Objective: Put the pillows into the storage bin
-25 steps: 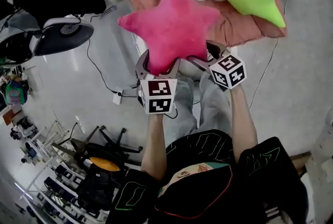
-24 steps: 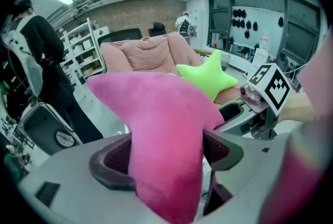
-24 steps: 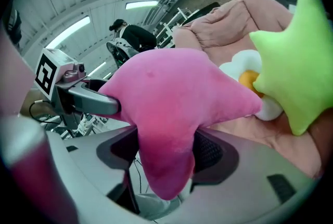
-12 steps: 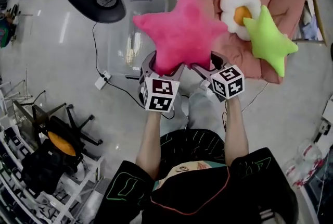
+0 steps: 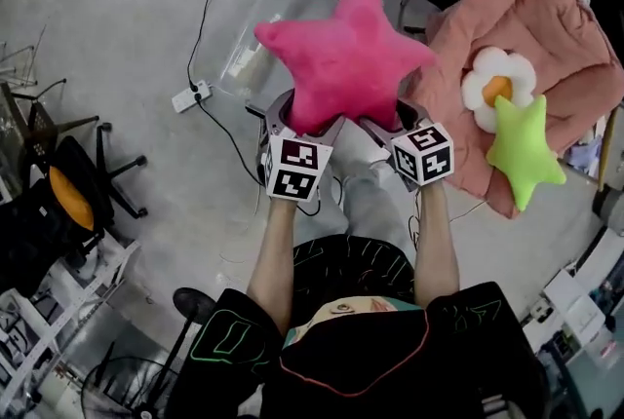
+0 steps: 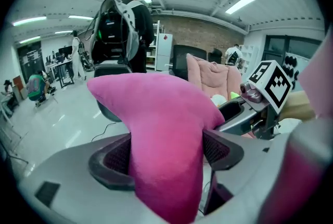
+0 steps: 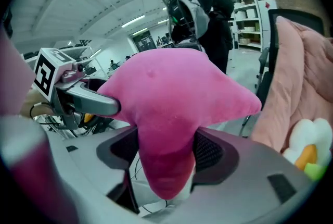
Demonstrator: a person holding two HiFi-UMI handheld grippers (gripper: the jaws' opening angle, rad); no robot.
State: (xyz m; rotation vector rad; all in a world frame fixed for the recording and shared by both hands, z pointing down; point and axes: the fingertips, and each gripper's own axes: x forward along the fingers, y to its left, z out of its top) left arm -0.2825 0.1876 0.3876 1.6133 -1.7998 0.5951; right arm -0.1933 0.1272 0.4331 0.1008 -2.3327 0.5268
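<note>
Pink star pillow (image 5: 341, 57) aloft over the floor: left gripper (image 5: 298, 120) jaws clamp one lower point, right gripper (image 5: 390, 120) jaws another. Not yet binned. Green star pillow (image 5: 524, 149) and flower pillow (image 5: 497, 88) lie on pink chair (image 5: 531, 18), pending.

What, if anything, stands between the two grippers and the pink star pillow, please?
Nothing visible does. The left gripper and the right gripper are each shut on one lower arm of the pink star pillow. Their pads press straight on the plush, and the pillow is held up above the floor.
</note>
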